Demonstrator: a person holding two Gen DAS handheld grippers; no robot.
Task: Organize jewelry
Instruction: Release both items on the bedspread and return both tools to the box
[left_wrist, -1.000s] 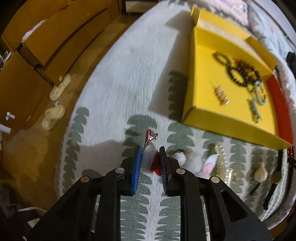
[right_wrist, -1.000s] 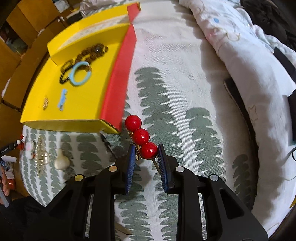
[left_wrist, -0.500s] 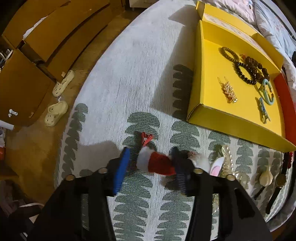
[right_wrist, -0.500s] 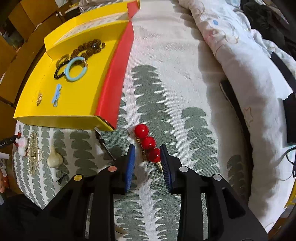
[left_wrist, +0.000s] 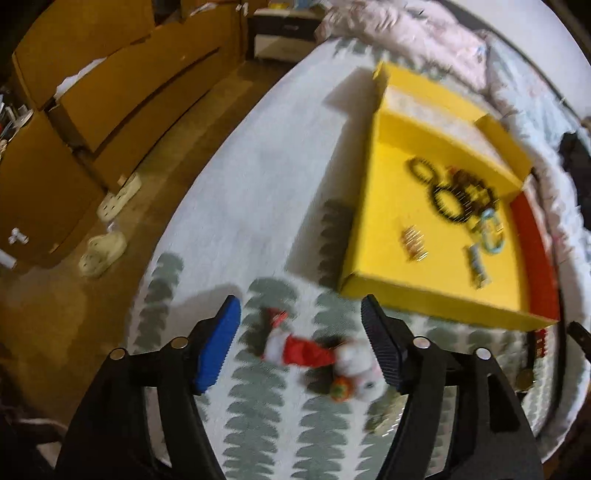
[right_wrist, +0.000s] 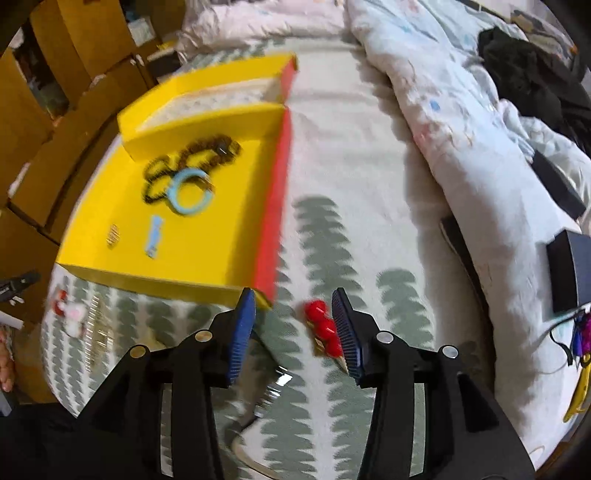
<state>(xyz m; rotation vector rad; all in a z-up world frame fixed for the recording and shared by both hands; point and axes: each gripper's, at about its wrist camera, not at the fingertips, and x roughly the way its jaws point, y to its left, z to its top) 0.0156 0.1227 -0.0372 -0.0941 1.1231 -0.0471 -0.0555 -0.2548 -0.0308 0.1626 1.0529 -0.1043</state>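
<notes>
Your left tool (left_wrist: 299, 325) stands wide, gripping nothing; the red-and-white Santa clip (left_wrist: 295, 349) lies on the leaf-print bedspread (left_wrist: 258, 206) between its fingers, touching neither. A white plush piece (left_wrist: 360, 369) lies just right of the clip, close to the right finger. Above and right of it sits the yellow tray (left_wrist: 369, 236), its near wall just beyond the fingertips, with dark bead bracelets (left_wrist: 447, 199) and a gold clip (left_wrist: 413, 243) inside. To the upper left the bedspread lies bare up to the bed edge.

Your right tool (right_wrist: 293, 325) is also wide and holds nothing; the red bead hairpin (right_wrist: 321, 325) lies on the bedspread against its right finger. The tray's red side (right_wrist: 275, 206) ends just beside the left fingertip. A rumpled quilt (right_wrist: 461, 122) bounds the right of the frame; bare bedspread lies between it and the tray.
</notes>
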